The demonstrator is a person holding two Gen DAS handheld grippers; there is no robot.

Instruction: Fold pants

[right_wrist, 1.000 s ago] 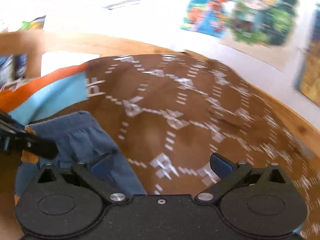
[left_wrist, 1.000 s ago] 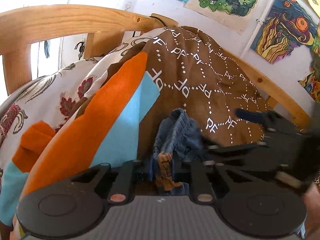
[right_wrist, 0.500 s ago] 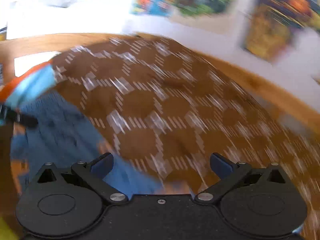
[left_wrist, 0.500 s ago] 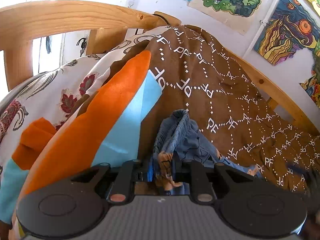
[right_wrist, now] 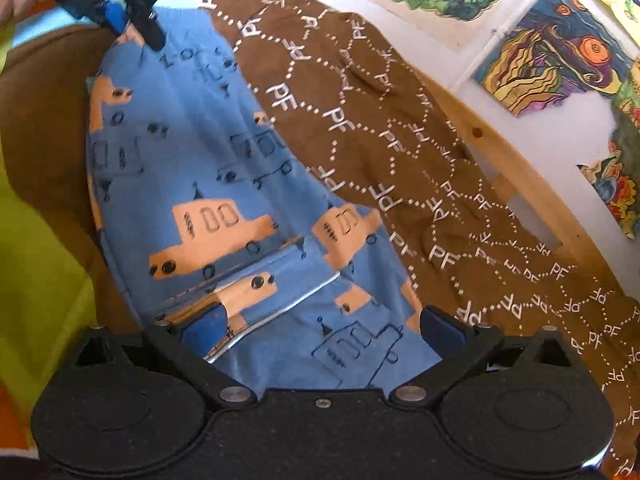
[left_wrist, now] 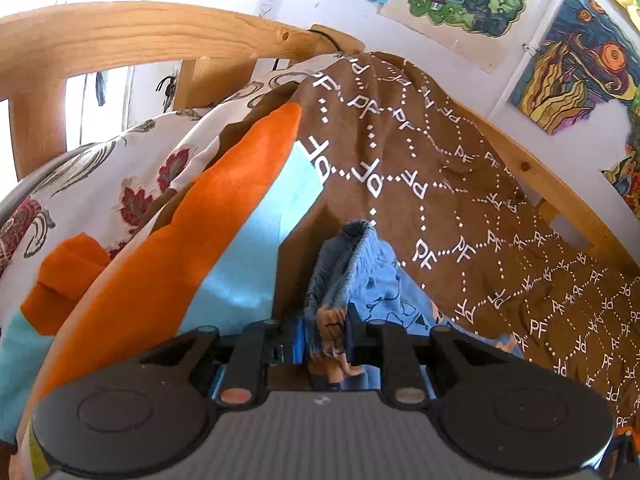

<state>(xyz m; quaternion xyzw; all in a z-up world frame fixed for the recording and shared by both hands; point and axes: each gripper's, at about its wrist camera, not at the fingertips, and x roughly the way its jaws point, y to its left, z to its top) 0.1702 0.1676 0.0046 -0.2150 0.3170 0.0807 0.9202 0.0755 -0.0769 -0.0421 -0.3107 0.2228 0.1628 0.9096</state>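
left gripper [left_wrist: 326, 330] — fingers clamped on bunched waistband of pants [right_wrist: 224, 184], seen at 11 o'clock in right view | pants — blue, orange car print, lying flat along brown blanket [right_wrist: 420, 152], legs toward 6 o'clock | right gripper [right_wrist: 320, 326] — fingers wide apart, over pant legs

One pair of blue pants [right_wrist: 224, 152] with orange cars on it. Two grippers: the left gripper [left_wrist: 326, 340] and the right gripper [right_wrist: 320, 324]. One brown blanket [right_wrist: 400, 128] with white letters. One orange and blue pillow [left_wrist: 192, 248]. One flowery cloth [left_wrist: 120, 176]. One wooden bed frame [left_wrist: 132, 36]. Four bright pictures on the wall (counted in the left view), like this one [left_wrist: 572, 68].
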